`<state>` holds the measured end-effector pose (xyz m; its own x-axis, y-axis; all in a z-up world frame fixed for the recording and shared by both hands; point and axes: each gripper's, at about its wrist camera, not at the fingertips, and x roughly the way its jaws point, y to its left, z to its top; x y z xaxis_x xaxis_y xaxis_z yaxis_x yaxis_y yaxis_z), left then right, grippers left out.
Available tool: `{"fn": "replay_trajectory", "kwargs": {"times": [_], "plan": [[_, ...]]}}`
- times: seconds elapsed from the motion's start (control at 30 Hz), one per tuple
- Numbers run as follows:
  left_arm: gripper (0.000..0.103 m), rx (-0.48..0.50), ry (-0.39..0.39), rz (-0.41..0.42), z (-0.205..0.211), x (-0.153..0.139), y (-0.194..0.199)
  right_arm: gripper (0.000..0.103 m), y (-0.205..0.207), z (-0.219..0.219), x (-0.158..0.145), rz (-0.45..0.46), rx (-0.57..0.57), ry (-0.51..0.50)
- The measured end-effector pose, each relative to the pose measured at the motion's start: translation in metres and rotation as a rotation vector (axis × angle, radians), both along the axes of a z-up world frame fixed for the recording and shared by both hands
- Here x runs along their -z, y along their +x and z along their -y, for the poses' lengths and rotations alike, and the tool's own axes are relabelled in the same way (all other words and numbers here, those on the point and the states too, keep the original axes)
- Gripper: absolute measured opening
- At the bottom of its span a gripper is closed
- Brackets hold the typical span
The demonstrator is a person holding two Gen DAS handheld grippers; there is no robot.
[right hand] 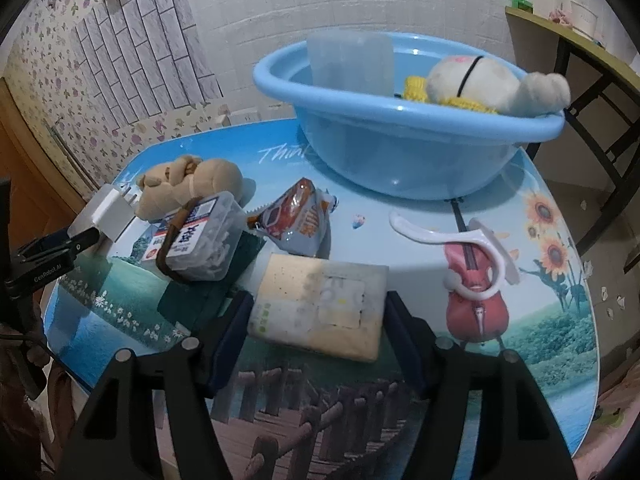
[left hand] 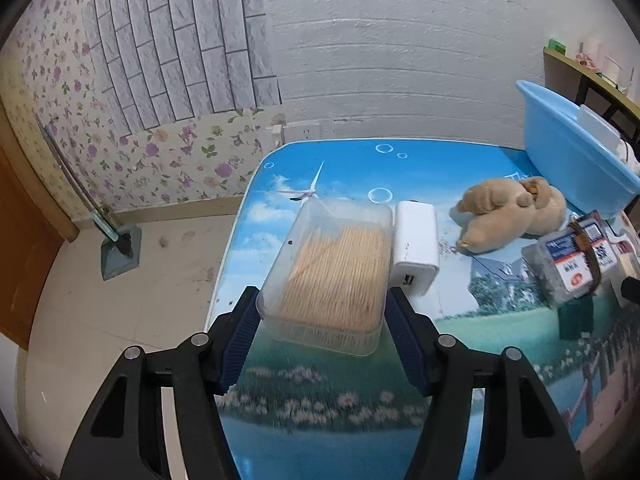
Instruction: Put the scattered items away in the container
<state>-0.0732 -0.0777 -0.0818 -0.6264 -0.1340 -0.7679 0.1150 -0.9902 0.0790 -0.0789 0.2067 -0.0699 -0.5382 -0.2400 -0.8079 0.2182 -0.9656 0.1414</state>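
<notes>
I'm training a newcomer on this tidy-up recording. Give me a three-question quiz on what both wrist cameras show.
1. True or false: the blue basin already holds a white plush toy.
2. What lies between the fingers of the left gripper? A) snack packet B) clear box of toothpicks C) charger
3. Fill in: the right gripper has its fingers on either side of a pale ____ .

Key: 1 true. 2 B; the white charger lies beside that box. 3 packet, flat and rectangular, lying on the table.
</notes>
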Motion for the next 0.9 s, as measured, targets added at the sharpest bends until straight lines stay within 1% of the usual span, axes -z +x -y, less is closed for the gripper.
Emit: {"fn": "replay_trajectory", "kwargs": {"times": [0.13, 0.33, 0.43, 0.53, 0.73, 0.9], "plan": [[0.063, 0.009, -0.001, -0.018, -0.009, -0.011, 0.022, 0.065, 0.006, -0.002, -0.007, -0.024, -0.01, -0.011], [0.063, 0.036, -0.002, -0.014, -0.029, -0.015, 0.047, 0.065, 0.021, -0.007, -0.008, -0.03, -0.026, -0.017], [0.063, 0.048, 0.013, -0.011, -0.039, -0.016, 0.06, 0.065, 0.029, -0.012, -0.008, -0.03, -0.027, -0.025], [0.063, 0.065, 0.01, -0.007, -0.051, -0.016, 0.071, 0.065, 0.036, -0.017, -0.007, -0.029, -0.025, -0.031], [0.063, 0.065, 0.007, 0.005, -0.062, -0.013, 0.086, 0.065, 0.049, -0.018, -0.004, -0.03, -0.044, -0.034], [0.063, 0.059, 0.037, 0.041, -0.069, -0.001, 0.088, 0.065, 0.051, -0.017, -0.002, -0.02, -0.052, -0.041]]}}
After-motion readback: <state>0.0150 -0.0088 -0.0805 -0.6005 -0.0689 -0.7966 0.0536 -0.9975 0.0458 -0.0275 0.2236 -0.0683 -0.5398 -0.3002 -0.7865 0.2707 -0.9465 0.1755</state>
